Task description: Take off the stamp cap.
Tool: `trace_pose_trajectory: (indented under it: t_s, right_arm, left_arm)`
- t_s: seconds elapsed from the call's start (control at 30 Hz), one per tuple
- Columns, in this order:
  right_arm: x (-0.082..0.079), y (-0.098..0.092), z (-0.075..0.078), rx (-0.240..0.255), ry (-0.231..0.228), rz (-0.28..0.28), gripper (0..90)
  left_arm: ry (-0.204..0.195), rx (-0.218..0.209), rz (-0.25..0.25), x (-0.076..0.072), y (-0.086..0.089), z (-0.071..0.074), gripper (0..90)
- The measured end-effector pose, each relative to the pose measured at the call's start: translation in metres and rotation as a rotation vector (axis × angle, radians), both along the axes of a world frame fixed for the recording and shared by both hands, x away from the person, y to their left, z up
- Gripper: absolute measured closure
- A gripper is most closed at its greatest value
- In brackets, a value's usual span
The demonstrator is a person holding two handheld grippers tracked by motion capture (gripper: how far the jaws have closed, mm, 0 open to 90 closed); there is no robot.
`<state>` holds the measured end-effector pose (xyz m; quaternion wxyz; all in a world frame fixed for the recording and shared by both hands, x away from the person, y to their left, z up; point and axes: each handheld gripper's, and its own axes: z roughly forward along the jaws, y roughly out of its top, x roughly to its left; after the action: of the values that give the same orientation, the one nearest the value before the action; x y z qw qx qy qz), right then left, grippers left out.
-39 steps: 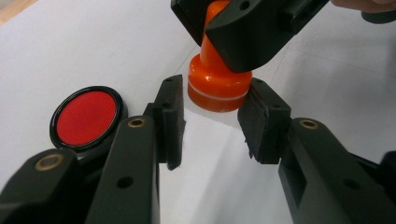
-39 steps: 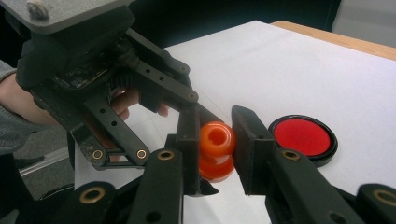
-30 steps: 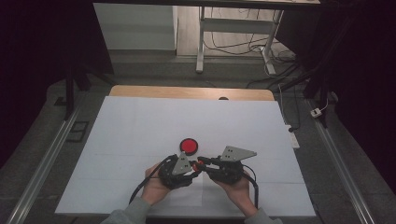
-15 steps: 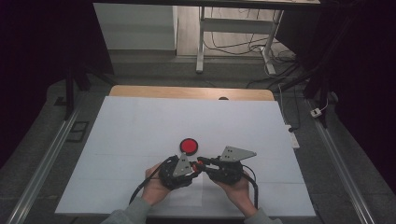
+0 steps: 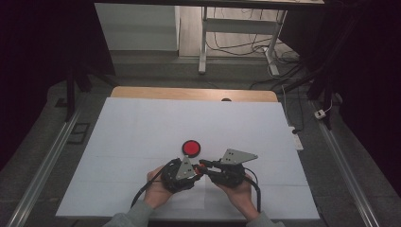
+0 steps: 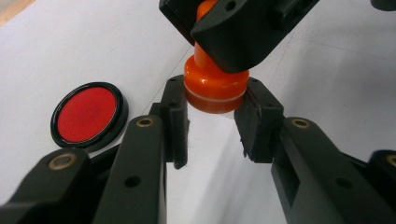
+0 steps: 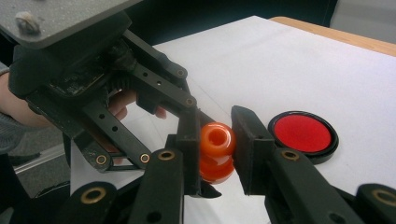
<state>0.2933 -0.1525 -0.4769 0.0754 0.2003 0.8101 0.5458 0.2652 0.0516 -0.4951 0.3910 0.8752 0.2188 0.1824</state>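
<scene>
An orange spool-shaped piece point(image 5: 201, 166) hangs just above the white sheet near the table's front, held between both grippers. In the left gripper view my left gripper point(image 6: 212, 114) is shut on the wide round end of the orange piece point(image 6: 212, 88), a pad point(image 6: 175, 116) on each side. The right gripper point(image 6: 224, 28) comes in from above, clamped on the narrower neck. In the right gripper view my right gripper point(image 7: 216, 135) is shut on the holed end of the orange piece point(image 7: 216, 154). A red disc with a black rim point(image 5: 191, 148) lies flat just beyond them.
A white sheet point(image 5: 142, 127) covers the wooden table point(image 5: 142, 92), with bare sheet all around the hands. The red disc point(image 7: 303, 134) lies close to the right jaw's outer side. Metal rails point(image 5: 42, 165) flank the table; desk legs and cables stand beyond its far edge.
</scene>
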Motion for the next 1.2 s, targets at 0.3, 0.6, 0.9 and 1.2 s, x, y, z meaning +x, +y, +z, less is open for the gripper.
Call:
trace_pose_trajectory:
  t_s: [0.3,0.6,0.9,1.2]
  right_arm:
    - [-0.0001,0.0002,0.0000,-0.006,0.000,-0.002,72.7]
    - [-0.0004,-0.0008,-0.0007,0.008,0.009,-0.008,72.8]
    - [-0.0010,-0.0009,-0.0020,0.018,0.017,-0.016,72.9]
    - [-0.0003,-0.0017,-0.0036,0.032,0.032,-0.021,72.9]
  left_arm:
    - [-0.009,0.010,0.003,-0.0009,-0.0005,-0.0005,65.1]
    - [-0.015,0.005,0.008,-0.0021,-0.0005,-0.0012,65.2]
    - [-0.020,0.012,0.006,-0.0024,-0.0004,-0.0014,65.2]
    - [-0.036,0.029,0.008,-0.0033,-0.0011,-0.0018,65.2]
